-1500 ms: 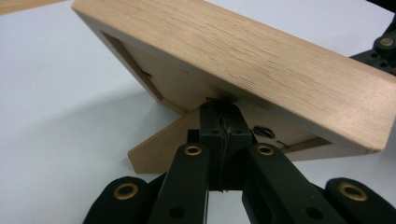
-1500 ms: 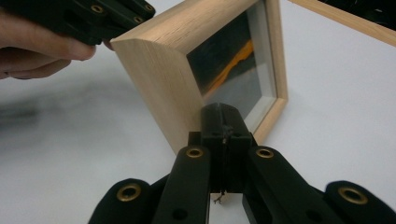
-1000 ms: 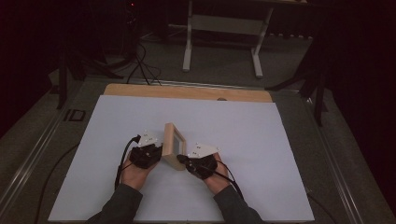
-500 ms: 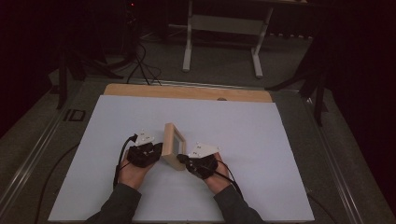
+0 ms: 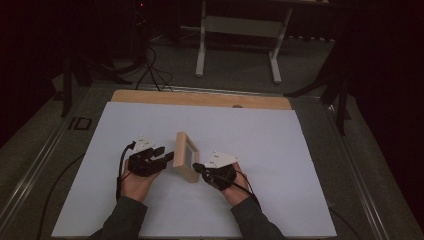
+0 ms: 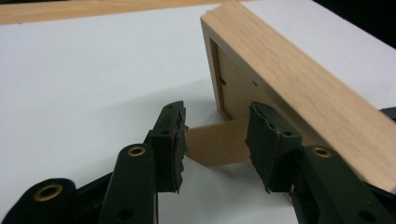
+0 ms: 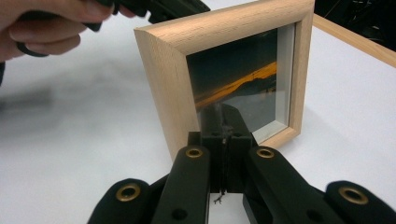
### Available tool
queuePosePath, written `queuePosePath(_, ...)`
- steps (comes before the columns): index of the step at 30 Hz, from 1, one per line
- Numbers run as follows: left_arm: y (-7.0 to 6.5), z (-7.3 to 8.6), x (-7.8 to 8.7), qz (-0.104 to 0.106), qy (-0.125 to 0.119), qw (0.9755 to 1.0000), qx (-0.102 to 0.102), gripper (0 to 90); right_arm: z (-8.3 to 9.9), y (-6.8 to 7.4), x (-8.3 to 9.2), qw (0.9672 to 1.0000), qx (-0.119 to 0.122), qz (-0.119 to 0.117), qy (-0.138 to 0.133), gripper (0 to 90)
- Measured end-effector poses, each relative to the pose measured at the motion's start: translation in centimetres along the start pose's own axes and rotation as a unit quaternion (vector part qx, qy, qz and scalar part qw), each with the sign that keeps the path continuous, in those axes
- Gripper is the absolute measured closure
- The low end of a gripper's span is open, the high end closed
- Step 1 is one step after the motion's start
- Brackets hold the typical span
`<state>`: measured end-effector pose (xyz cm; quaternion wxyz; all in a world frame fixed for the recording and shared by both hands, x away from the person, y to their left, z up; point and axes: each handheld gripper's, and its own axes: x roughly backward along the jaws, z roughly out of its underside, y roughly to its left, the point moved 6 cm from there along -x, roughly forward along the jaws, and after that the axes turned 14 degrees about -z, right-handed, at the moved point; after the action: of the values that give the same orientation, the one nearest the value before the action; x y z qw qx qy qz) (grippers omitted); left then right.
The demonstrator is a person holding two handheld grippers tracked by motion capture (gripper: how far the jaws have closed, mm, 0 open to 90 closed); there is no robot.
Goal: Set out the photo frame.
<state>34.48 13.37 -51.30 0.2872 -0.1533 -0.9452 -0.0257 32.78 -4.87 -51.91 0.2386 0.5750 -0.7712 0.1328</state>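
Observation:
A light wooden picture frame point(image 5: 186, 155) stands upright on the white table top point(image 5: 280, 150), propped on a brown back flap point(image 6: 212, 156). My left gripper point(image 5: 169, 158) is behind the frame. Its jaws have just been opening and now stand open on either side of the flap, with the pads clear of it point(image 6: 217, 140). The frame's back point(image 6: 299, 88) rises just beyond them. My right gripper point(image 5: 196, 166) is at the glass side. It is shut, with its tips point(image 7: 223, 126) against the lower left corner of the frame point(image 7: 168, 84), in front of the dark glass point(image 7: 243, 79).
A wooden strip point(image 5: 200, 98) runs along the table's far edge. Beyond it on the floor are a white stand point(image 5: 237, 25) and cables point(image 5: 150, 65). Bare white surface lies to the left, right and front of the frame.
The left gripper's jaws stand wider apart behind the frame than before. The frame and the right gripper have kept their place.

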Motion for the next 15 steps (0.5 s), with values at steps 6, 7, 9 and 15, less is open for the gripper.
queuePosePath(6,0.3,-0.6,0.8,-0.003,-0.01,0.9999,0.007,55.3,0.0,0.0,0.0,1.0,0.003,0.002,0.003,89.6)
queuePosePath(7,0.3,-0.7,1.0,-0.003,-0.009,0.9999,0.008,55.3,0.1,-0.1,0.0,1.0,0.005,0.003,0.005,89.6)
queuePosePath(9,0.3,-0.8,1.2,-0.002,-0.012,0.9999,0.011,55.0,0.1,0.0,0.0,0.9999,0.007,0.005,0.007,89.6)
queuePosePath(15,0.1,-1.4,1.9,0.003,-0.022,0.9996,0.016,51.8,0.1,-0.1,0.0,0.9999,0.006,0.007,0.007,89.6)
